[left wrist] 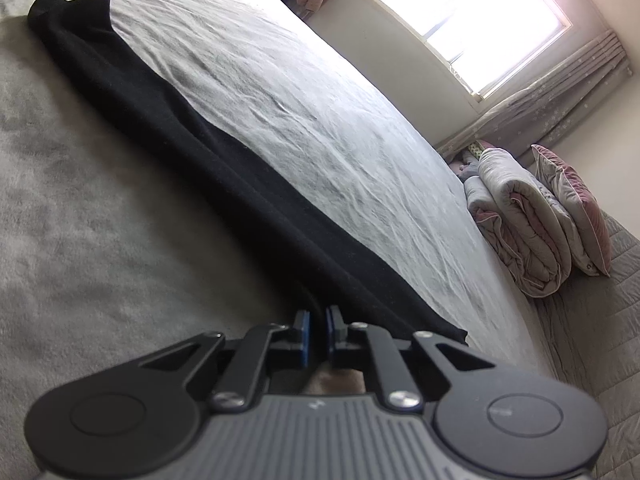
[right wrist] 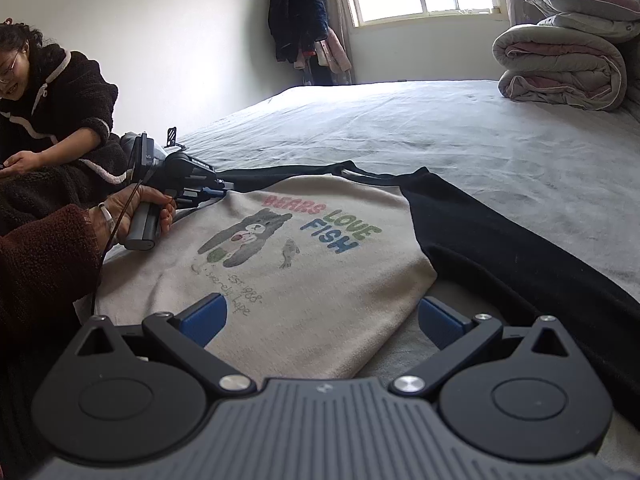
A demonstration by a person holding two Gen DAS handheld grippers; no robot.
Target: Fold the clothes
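In the left wrist view, the left tongs (left wrist: pixel 318 330) sit at the bottom centre of the frame with their blue pads drawn almost together, pinching the near end of the black sleeve (left wrist: pixel 208 152). The cloth seems to run into the narrow slit between the pads, though the dark fabric makes the exact contact hard to read. The sleeve stretches as a long band from the tongs toward the upper left of the frame, lying flat on the bed (left wrist: pixel 320 120). The grey-beige body of the garment fills the left side. At the right edge a rolled quilt (left wrist: pixel 516 216) and a pillow (left wrist: pixel 572 208) rest near the window (left wrist: pixel 472 16).

In the right wrist view, the right tongs (right wrist: pixel 320 320) stand wide open at the bottom of the frame, hovering above the lower hem of the sweatshirt (right wrist: pixel 304 264), with nothing pressed between the pads. The sweatshirt lies spread face up in the centre of the bed, its print reading "BEARS LOVE FISH", one black sleeve running to the lower right. At mid-left a hand (right wrist: pixel 132 212) in a dark red sleeve holds the left tongs at the garment's other sleeve. A second person (right wrist: pixel 52 120) sits at the upper left edge.
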